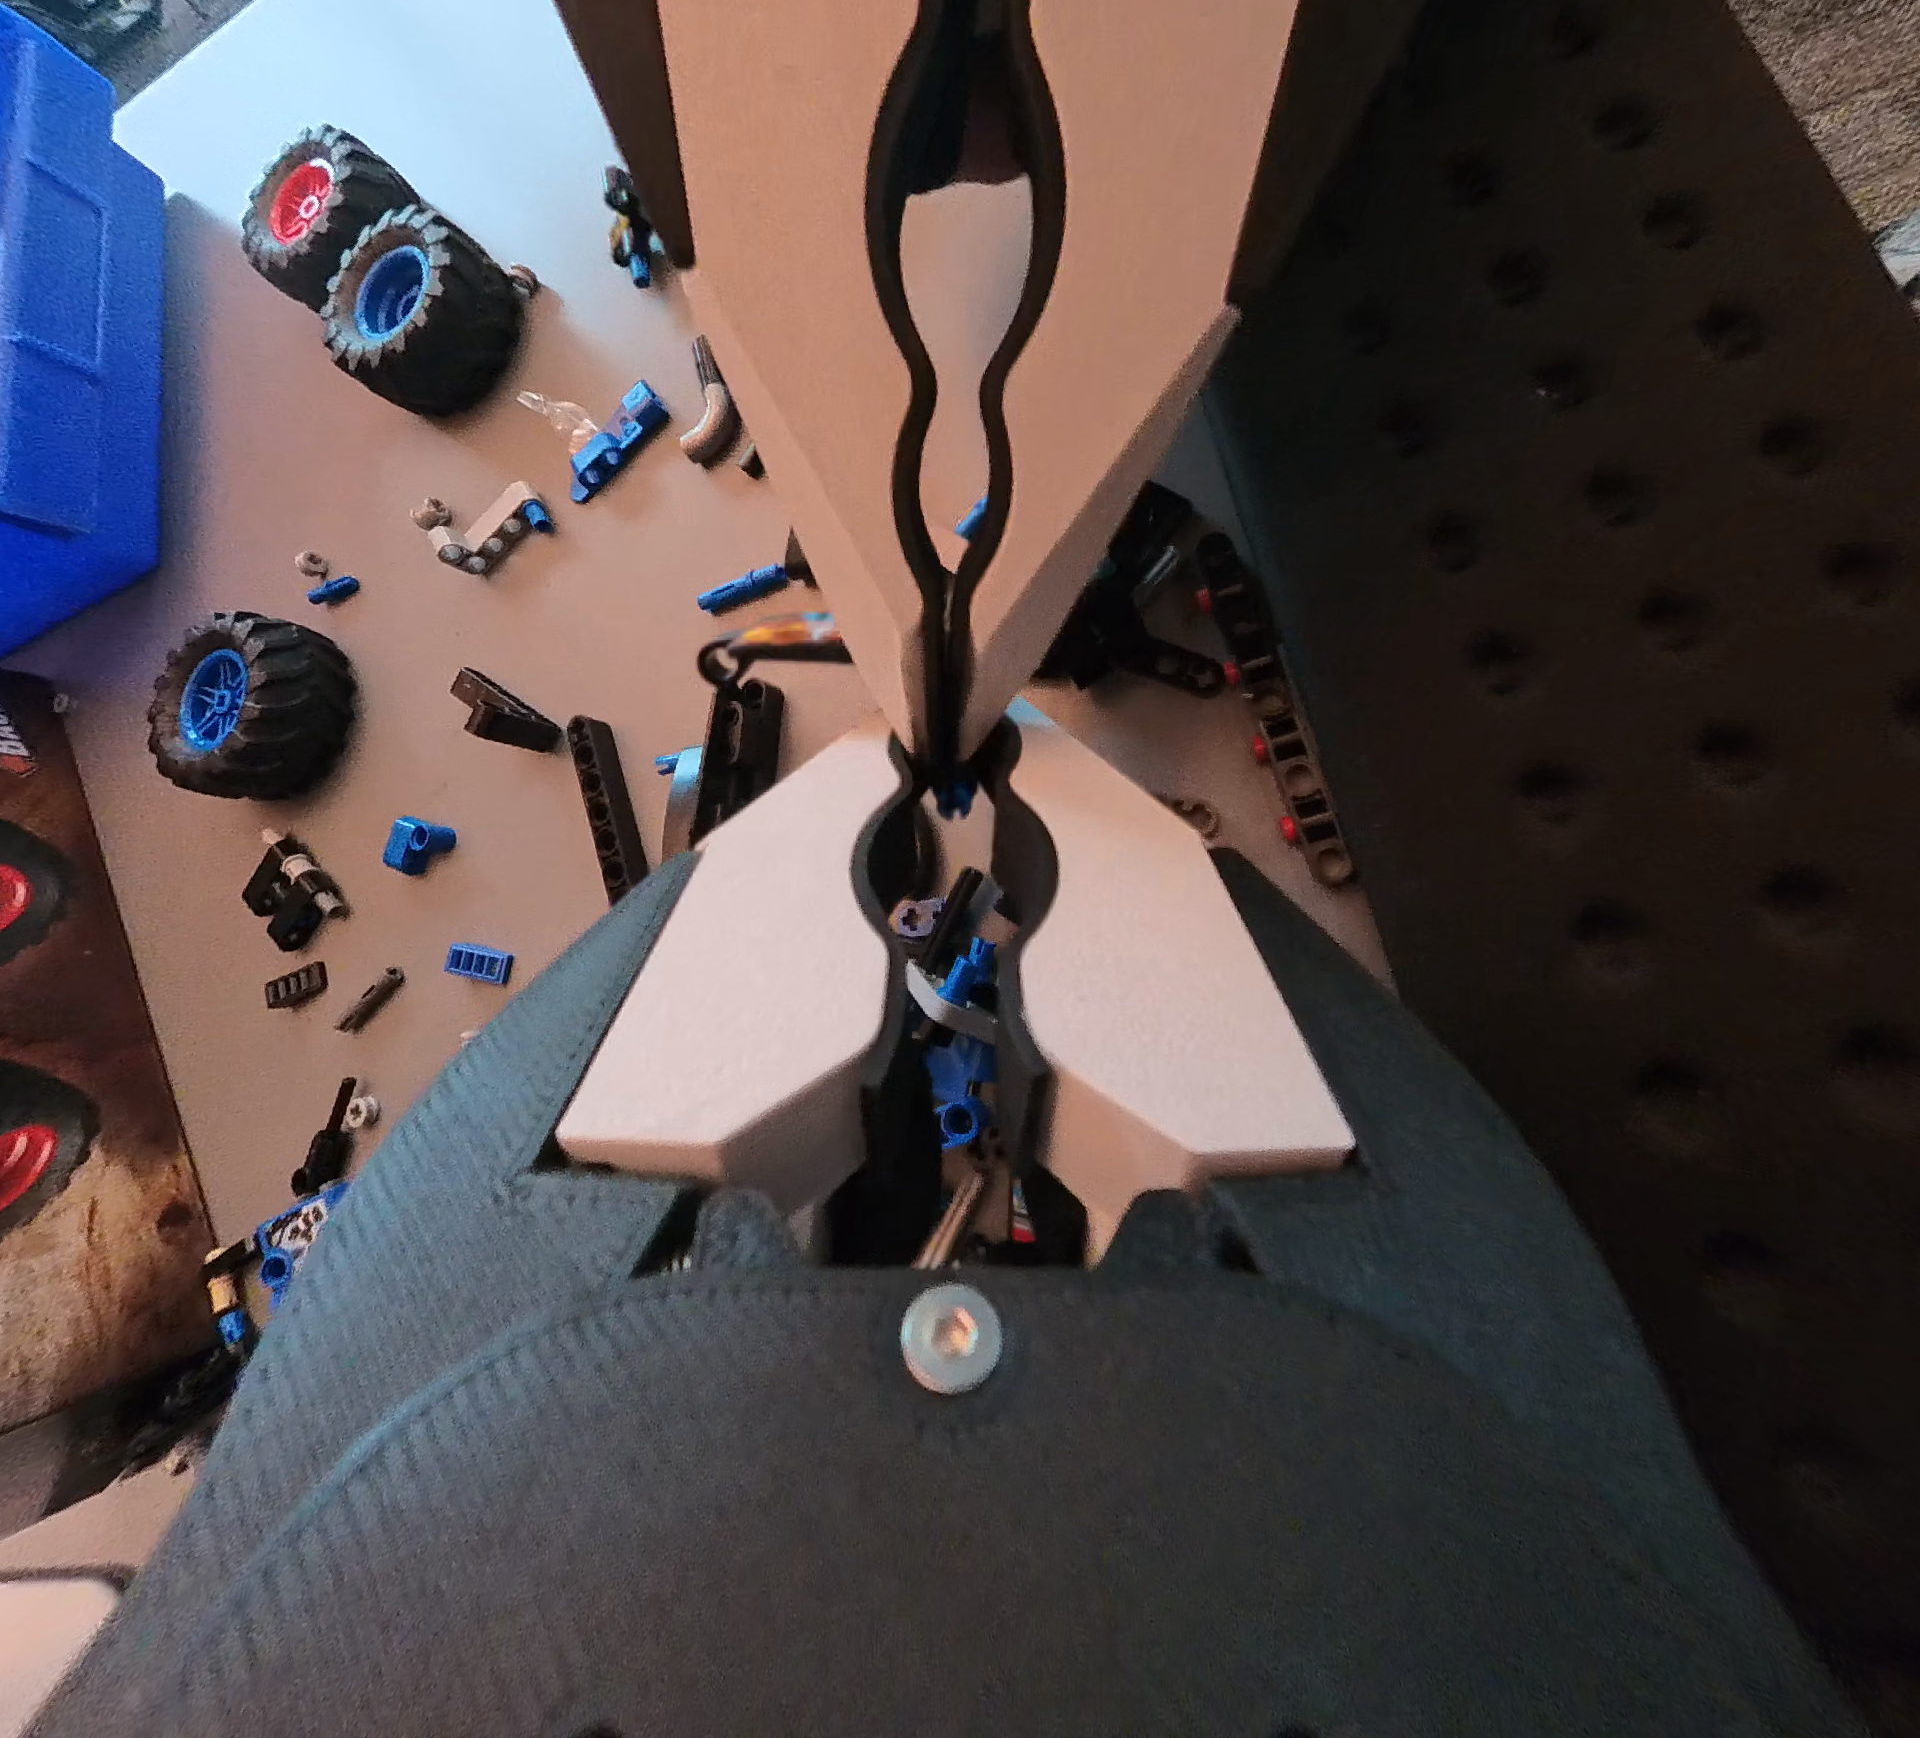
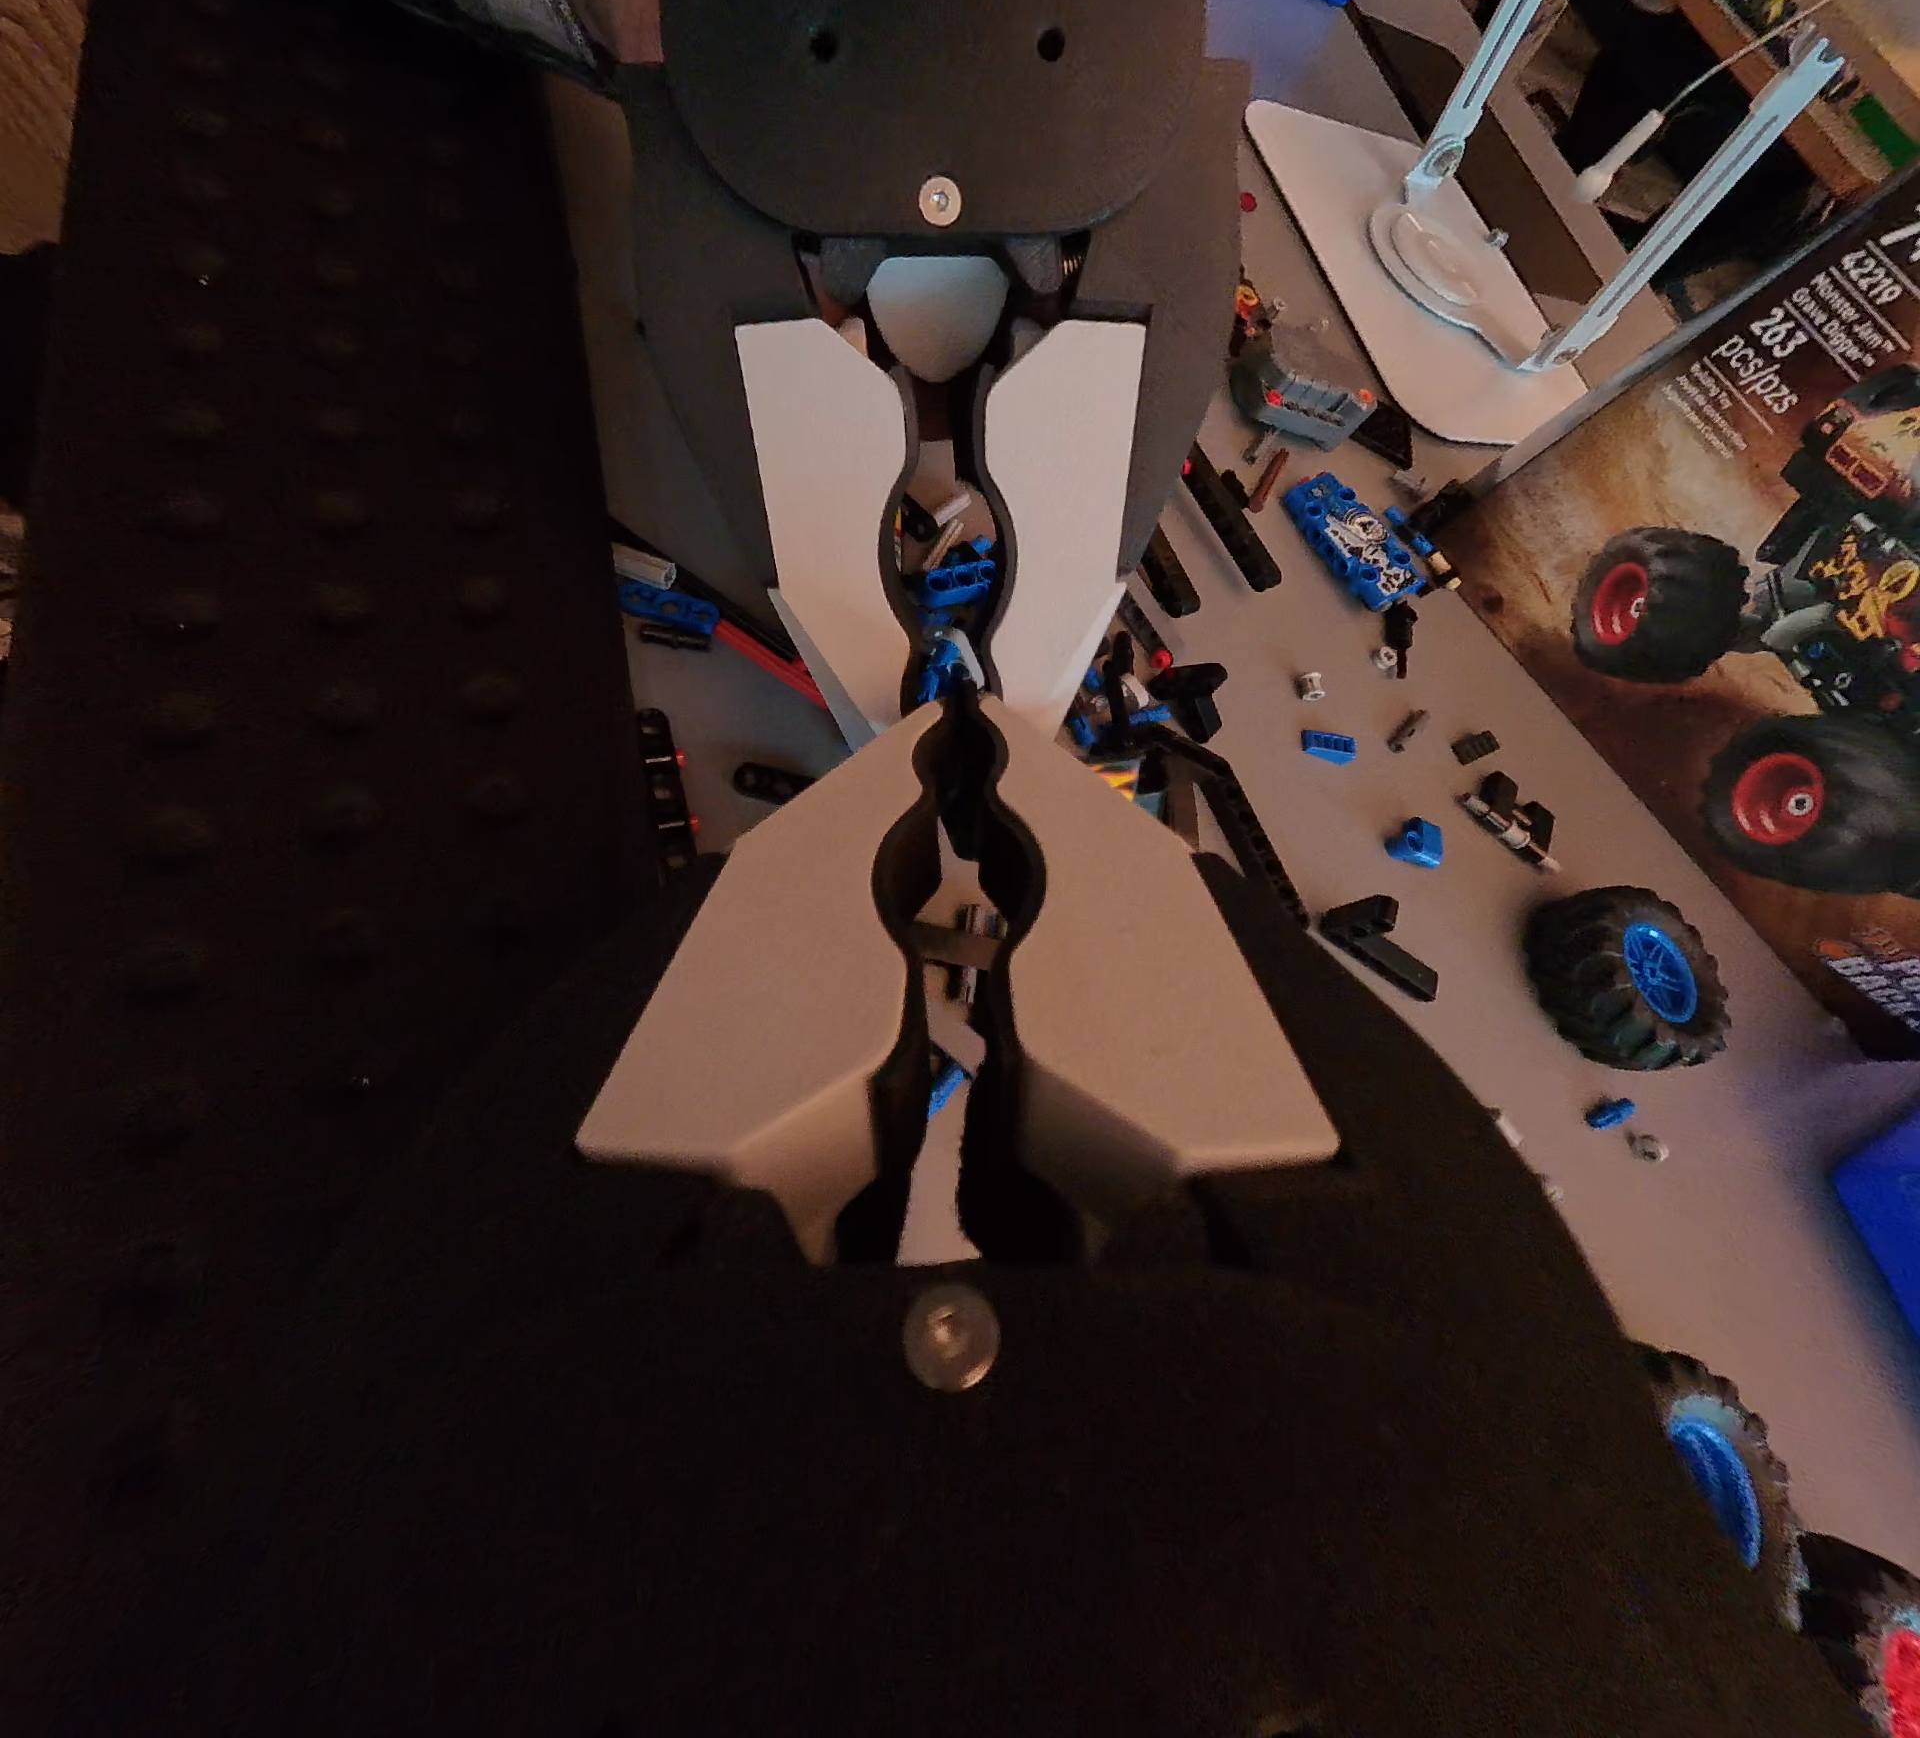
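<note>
- Left gripper (image 1: 951, 779) and right gripper (image 2: 961, 712) meet tip to tip, each nearly closed; both seem to pinch a small blue connector pin (image 1: 951, 795).
- Any twist could flick it among the loose parts by the blue-rimmed wheel (image 1: 249, 706).

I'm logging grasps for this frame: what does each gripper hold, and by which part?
Both grippers meet tip to tip on a small blue pin: the left gripper and right gripper each pinch one end.
</note>
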